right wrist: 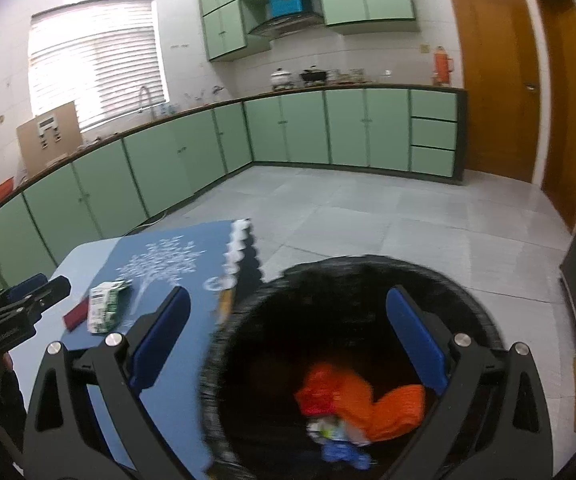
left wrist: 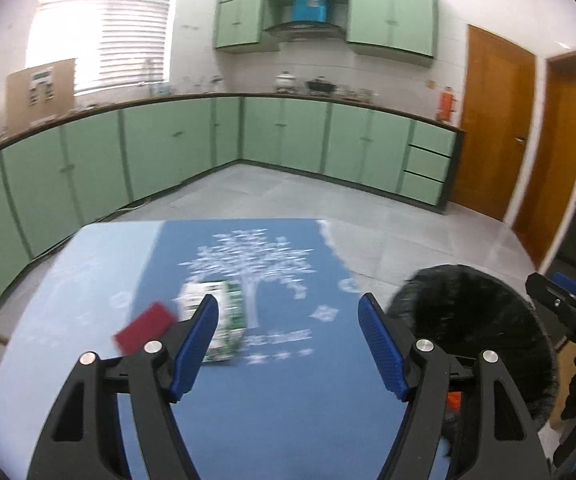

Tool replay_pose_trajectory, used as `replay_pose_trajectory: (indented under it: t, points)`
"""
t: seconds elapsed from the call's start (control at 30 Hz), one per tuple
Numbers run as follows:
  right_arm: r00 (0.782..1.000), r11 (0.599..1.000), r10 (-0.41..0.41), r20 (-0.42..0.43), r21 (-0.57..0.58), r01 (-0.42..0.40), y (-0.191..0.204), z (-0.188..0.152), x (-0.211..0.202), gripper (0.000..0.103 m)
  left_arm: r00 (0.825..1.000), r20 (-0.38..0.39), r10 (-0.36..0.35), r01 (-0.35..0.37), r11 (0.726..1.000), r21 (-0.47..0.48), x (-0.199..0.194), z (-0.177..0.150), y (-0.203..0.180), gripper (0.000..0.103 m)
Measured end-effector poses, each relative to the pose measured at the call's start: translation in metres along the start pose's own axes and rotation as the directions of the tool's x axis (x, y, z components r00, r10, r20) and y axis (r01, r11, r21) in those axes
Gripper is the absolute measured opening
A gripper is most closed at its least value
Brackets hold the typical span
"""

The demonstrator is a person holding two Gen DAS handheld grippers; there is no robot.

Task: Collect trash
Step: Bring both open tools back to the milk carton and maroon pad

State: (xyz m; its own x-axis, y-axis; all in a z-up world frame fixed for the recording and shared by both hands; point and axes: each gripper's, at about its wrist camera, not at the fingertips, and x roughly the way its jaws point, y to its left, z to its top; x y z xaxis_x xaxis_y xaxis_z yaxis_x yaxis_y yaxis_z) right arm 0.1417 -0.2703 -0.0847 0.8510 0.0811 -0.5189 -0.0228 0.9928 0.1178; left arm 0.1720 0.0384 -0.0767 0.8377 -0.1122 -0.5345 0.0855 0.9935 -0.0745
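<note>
Both the left hand-held gripper (left wrist: 288, 312) and right hand-held gripper (right wrist: 288, 312) are held released, above the worktop (left wrist: 272, 412) and black bin (right wrist: 368, 280) respectively.

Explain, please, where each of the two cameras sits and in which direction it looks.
Left wrist: sits on the left gripper, over the blue table, facing the green-white carton and red card; its open fingers show.
Right wrist: sits on the right gripper, looking down into the black bin holding orange trash; its open fingers show.
Shared: table, carton, card, bin, kitchen cabinets; each view shows the other gripper.
</note>
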Motion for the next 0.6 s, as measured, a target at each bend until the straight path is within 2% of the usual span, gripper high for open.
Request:
replay_pose_trajectory:
  t: [0.27,0.6]
  points:
    - [0.995,0.994,0.097,-0.030,-0.054,-0.098,0.079,-0.003,0.029,0.096,0.990,-0.015,0.143,-0.144,0.988,-0.053,0.002,-0.013,0.078,0.071]
    - [0.982,0.978,0.167,-0.093,-0.108,-0.176,0.164,-0.012,0.077,0.096,0.972,-0.058,0.226,-0.230,0.969,-0.086,0.021,-0.028,0.142,0.071]
